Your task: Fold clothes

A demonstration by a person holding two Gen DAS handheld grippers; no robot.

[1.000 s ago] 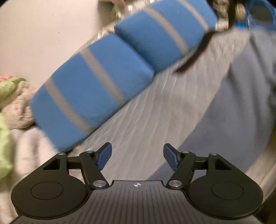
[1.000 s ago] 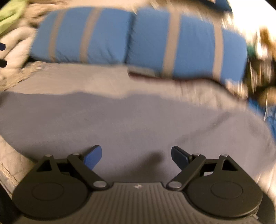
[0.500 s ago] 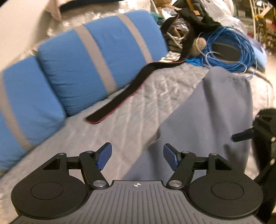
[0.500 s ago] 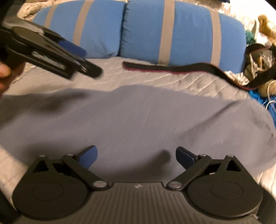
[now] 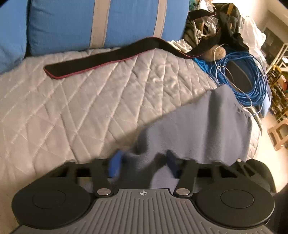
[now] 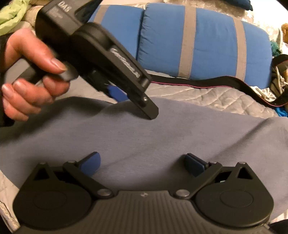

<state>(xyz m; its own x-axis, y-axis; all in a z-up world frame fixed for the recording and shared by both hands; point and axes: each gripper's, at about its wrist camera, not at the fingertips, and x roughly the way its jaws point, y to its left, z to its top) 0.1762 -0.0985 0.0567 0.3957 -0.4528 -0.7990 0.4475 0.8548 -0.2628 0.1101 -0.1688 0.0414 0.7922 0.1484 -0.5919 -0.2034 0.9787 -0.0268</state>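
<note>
A blue-grey cloth [image 5: 207, 126] lies spread flat on the quilted bedcover [image 5: 72, 108]. My left gripper [image 5: 144, 160] points down at the cloth's far edge. Its jaws are closing, with a raised fold of the cloth between the blurred blue pads [image 5: 115, 163], which still stand apart. The right wrist view shows the same left gripper [image 6: 135, 106] from the side, held by a person's hand [image 6: 27, 72], with its tip on the cloth [image 6: 162, 135]. My right gripper [image 6: 142, 162] hovers wide open over the near part of the cloth, nothing between its fingers.
Blue cushions with grey stripes [image 6: 207, 41] line the back of the bed. A black strap with a red edge [image 5: 99, 61] lies in front of them. A coil of blue cable [image 5: 252, 75] and dark bags [image 5: 216, 21] sit at the right. Green fabric [image 6: 10, 16] is at the far left.
My left gripper swung down from facing the cushions to the cloth's far edge, and its jaws have narrowed around a fold. My right gripper opened slightly wider and crept forward.
</note>
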